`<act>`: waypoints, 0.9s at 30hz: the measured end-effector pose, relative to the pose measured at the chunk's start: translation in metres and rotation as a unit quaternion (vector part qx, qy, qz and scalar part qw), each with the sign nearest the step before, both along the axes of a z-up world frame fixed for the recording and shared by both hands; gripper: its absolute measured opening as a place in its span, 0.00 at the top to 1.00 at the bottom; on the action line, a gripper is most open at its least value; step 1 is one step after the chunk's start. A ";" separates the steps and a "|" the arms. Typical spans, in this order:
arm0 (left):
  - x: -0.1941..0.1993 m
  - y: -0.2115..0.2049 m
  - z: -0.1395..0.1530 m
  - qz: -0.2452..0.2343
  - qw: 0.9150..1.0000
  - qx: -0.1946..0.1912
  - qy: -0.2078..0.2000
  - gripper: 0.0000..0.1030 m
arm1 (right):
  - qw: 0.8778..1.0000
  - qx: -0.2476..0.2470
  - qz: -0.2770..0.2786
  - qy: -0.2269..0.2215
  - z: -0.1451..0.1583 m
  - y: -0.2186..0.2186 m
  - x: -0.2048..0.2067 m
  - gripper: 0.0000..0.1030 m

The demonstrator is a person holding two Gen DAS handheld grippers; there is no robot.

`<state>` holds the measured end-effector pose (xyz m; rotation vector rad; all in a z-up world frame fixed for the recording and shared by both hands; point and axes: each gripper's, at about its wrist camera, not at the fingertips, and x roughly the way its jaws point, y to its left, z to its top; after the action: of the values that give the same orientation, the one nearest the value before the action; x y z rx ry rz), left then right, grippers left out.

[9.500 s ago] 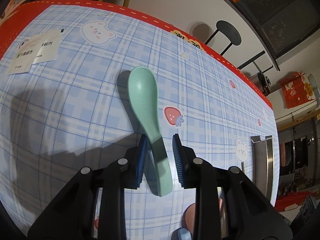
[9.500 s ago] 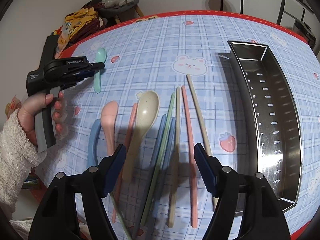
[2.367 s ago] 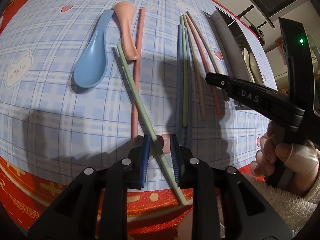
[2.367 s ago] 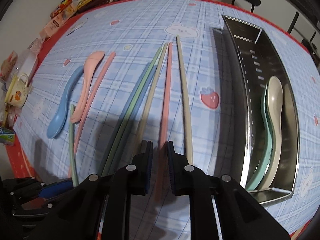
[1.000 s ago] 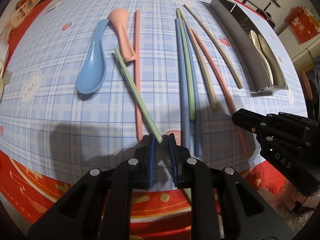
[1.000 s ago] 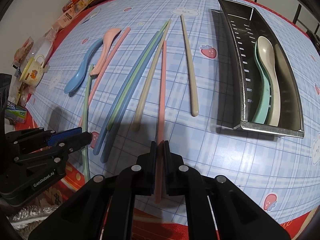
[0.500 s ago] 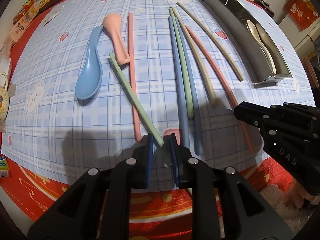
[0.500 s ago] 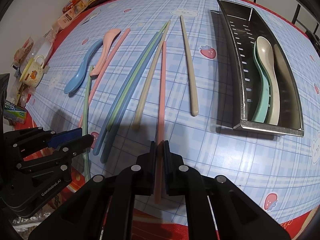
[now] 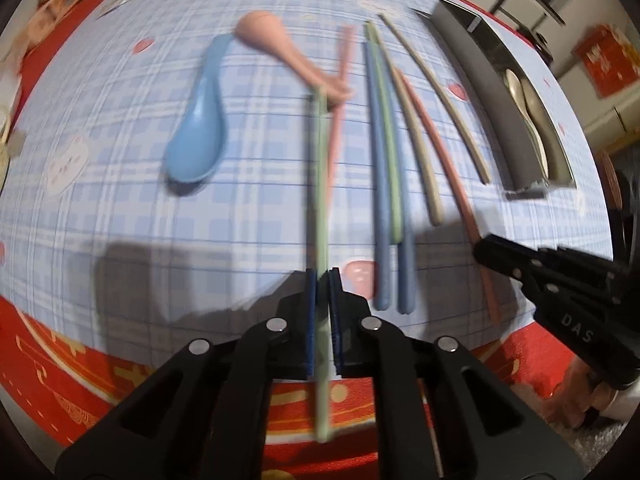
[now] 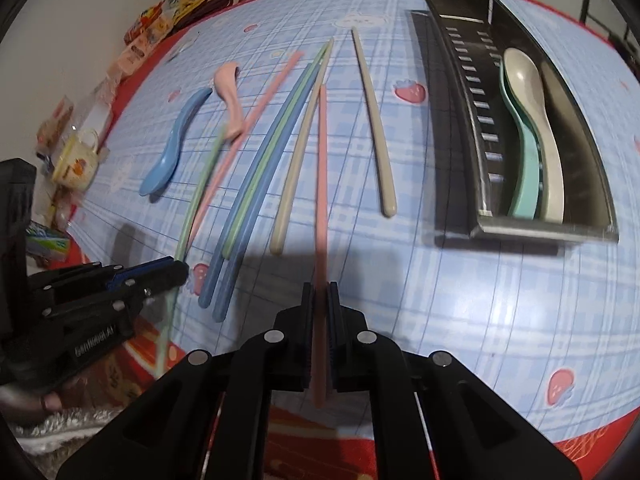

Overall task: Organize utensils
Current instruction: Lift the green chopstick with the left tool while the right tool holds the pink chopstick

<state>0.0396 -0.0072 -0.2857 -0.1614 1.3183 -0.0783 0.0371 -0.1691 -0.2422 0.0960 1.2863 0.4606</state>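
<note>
- While my left gripper [image 9: 322, 312] clamps the green chopstick [image 9: 320, 184] at its near end, left of the steel tray [image 10: 452, 92], the long free end can pivot and knock the pink spoon [image 9: 280, 46].
- My right gripper [image 10: 319, 320], closed on the pink chopstick [image 10: 321, 168] nearer that tray, risks the same swing.

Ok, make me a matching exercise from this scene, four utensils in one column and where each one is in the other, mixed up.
Things:
1. green chopstick
2. pink chopstick
3. cream spoon
4. blue spoon

Places:
A. lying in the metal tray
B. clamped in the right gripper
C. loose on the tablecloth
D. clamped in the left gripper

Pairs: 1-D, 2-B, 3-A, 4-C
</note>
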 end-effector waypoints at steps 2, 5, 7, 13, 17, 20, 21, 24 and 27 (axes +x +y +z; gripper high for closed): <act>-0.002 0.008 0.000 0.015 1.000 -0.013 0.002 0.90 | 1.000 0.008 -0.004 -0.002 0.002 -0.004 -0.002 0.93; -0.007 0.020 0.006 0.035 0.999 -0.034 -0.001 0.90 | 1.000 0.018 -0.008 -0.010 0.007 -0.008 -0.004 0.93; -0.009 0.024 0.012 0.040 0.998 -0.044 -0.007 0.90 | 1.000 0.023 -0.009 -0.016 0.011 -0.010 -0.003 0.93; -0.010 0.034 0.030 0.045 0.995 -0.079 -0.034 0.90 | 0.999 0.040 -0.018 -0.027 0.019 -0.015 -0.001 0.93; -0.007 0.038 0.041 0.050 0.991 -0.113 -0.047 0.90 | 0.997 0.060 -0.029 -0.039 0.031 -0.021 0.003 0.94; -0.004 0.038 0.047 0.053 0.989 -0.130 -0.051 0.90 | 0.995 0.077 -0.037 -0.053 0.042 -0.026 0.006 0.94; -0.004 0.038 0.049 0.055 0.988 -0.137 -0.051 0.90 | 0.994 0.081 -0.040 -0.057 0.045 -0.028 0.007 0.94; 0.000 0.035 0.053 0.053 0.986 -0.148 -0.054 0.90 | 0.992 0.093 -0.051 -0.063 0.052 -0.034 0.008 0.94; 0.003 0.031 0.054 0.049 0.986 -0.151 -0.054 0.90 | 0.994 0.082 -0.051 -0.059 0.050 -0.035 0.010 0.94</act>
<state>0.0422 0.0237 -0.2314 -0.4733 1.1820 -0.1997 0.0470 -0.2037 -0.1925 0.2681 1.1214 0.4778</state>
